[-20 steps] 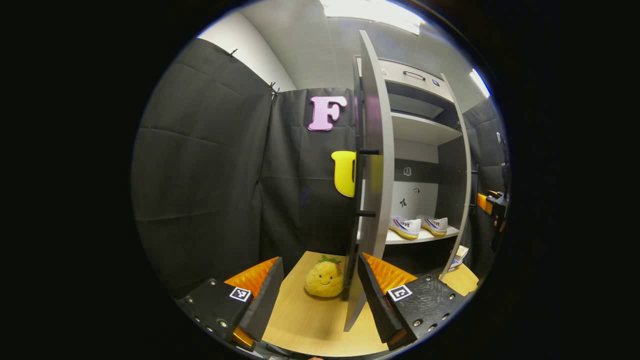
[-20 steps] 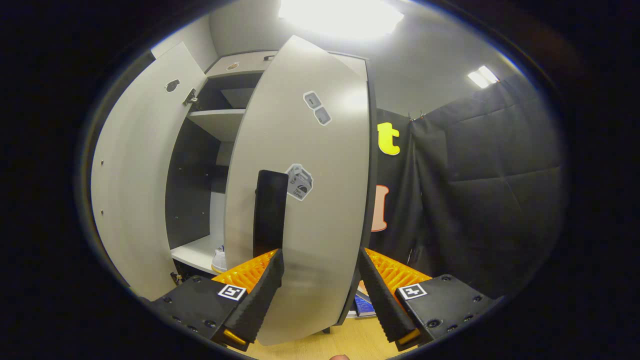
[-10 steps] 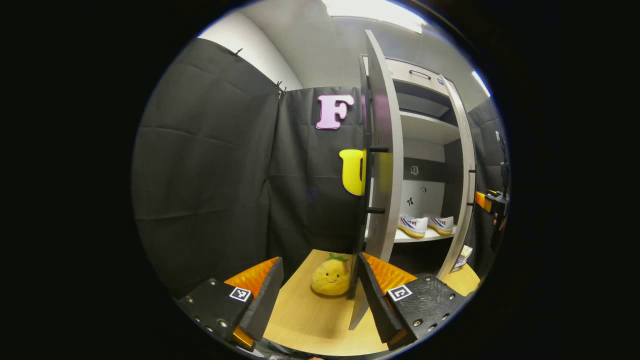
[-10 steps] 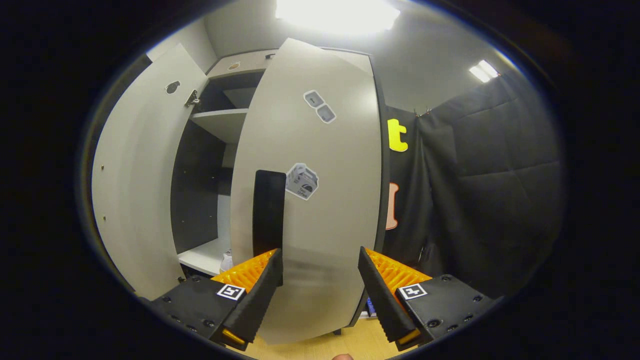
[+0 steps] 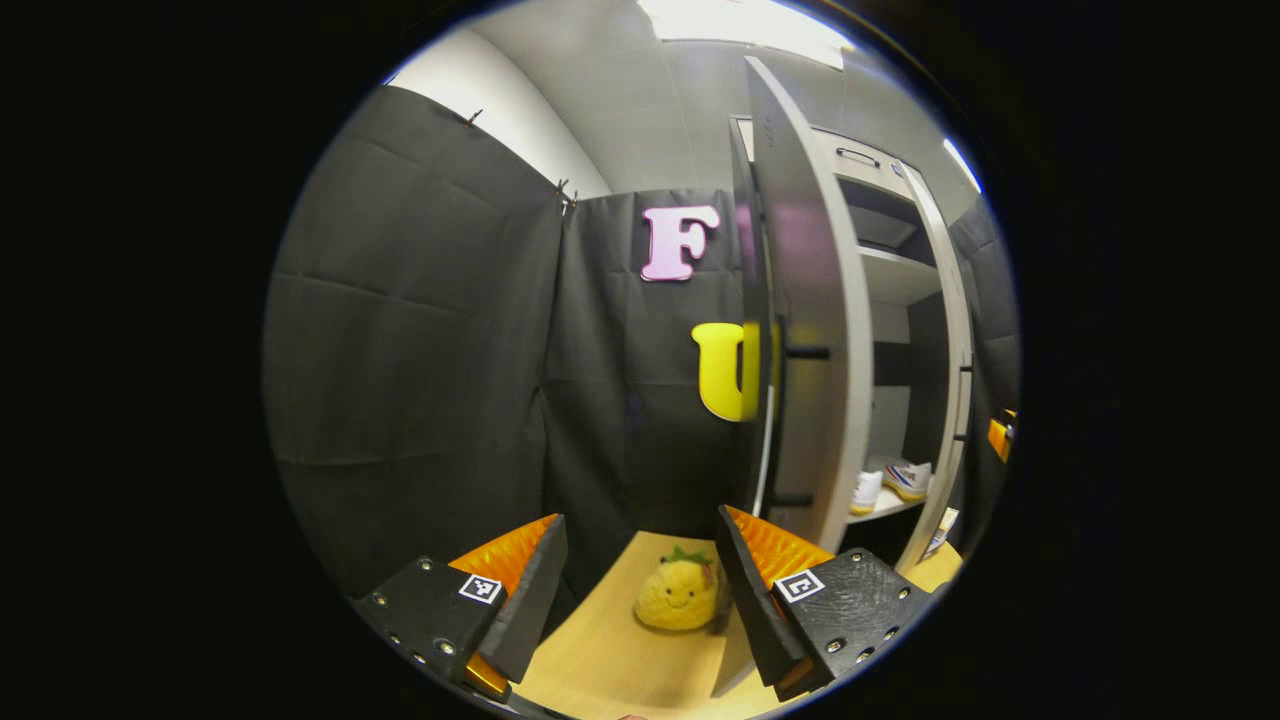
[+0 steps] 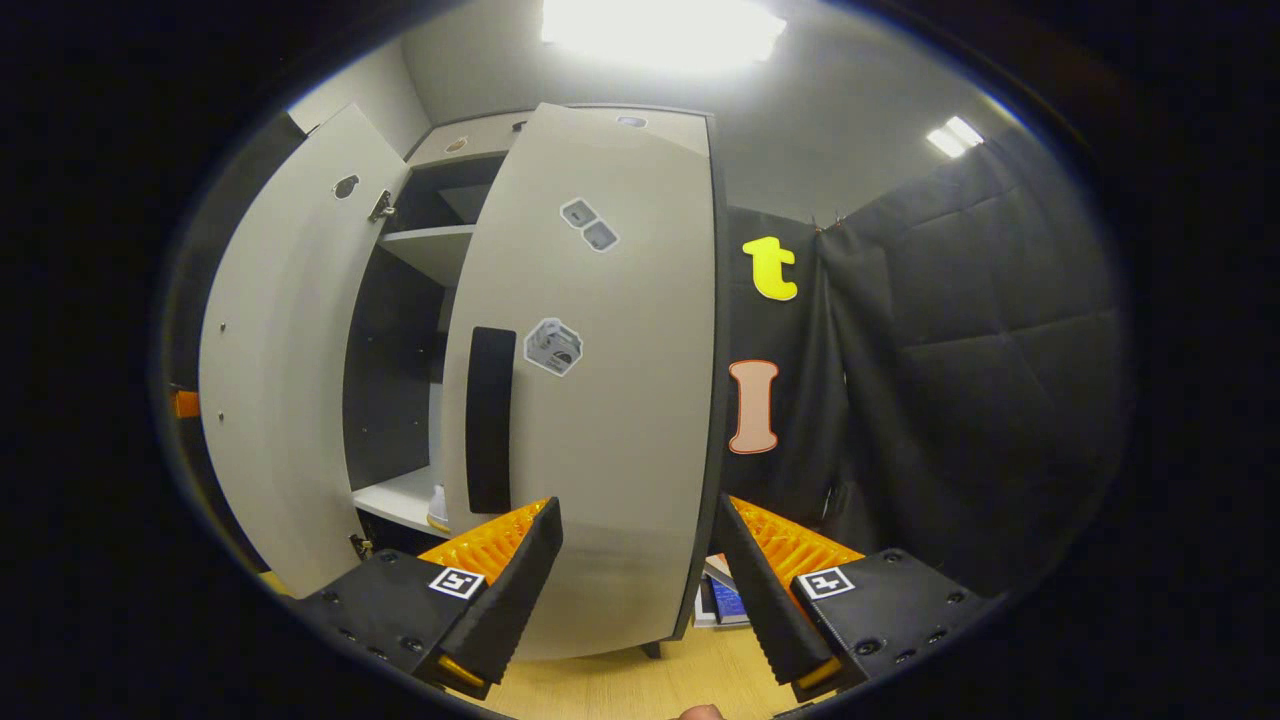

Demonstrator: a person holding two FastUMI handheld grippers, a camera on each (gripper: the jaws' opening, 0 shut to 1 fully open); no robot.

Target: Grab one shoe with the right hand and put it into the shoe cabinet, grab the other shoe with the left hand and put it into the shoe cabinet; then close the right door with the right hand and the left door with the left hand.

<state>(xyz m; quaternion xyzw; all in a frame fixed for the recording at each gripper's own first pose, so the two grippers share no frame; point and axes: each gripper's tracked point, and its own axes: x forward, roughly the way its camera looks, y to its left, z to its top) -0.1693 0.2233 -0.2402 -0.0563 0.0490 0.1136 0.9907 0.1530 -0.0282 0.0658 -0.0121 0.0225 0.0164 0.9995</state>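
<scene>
My left gripper (image 5: 640, 590) stood wide open, holding nothing, beside the left door (image 5: 805, 330), which hung partly swung, presumably awaiting my push. The 2 shoes (image 5: 895, 482) sat on the cabinet shelf (image 5: 885, 508), so stowing looked done. My right gripper (image 6: 640, 580) was likewise spread and empty, facing the right door (image 6: 610, 400), near its handle (image 6: 490, 420).
</scene>
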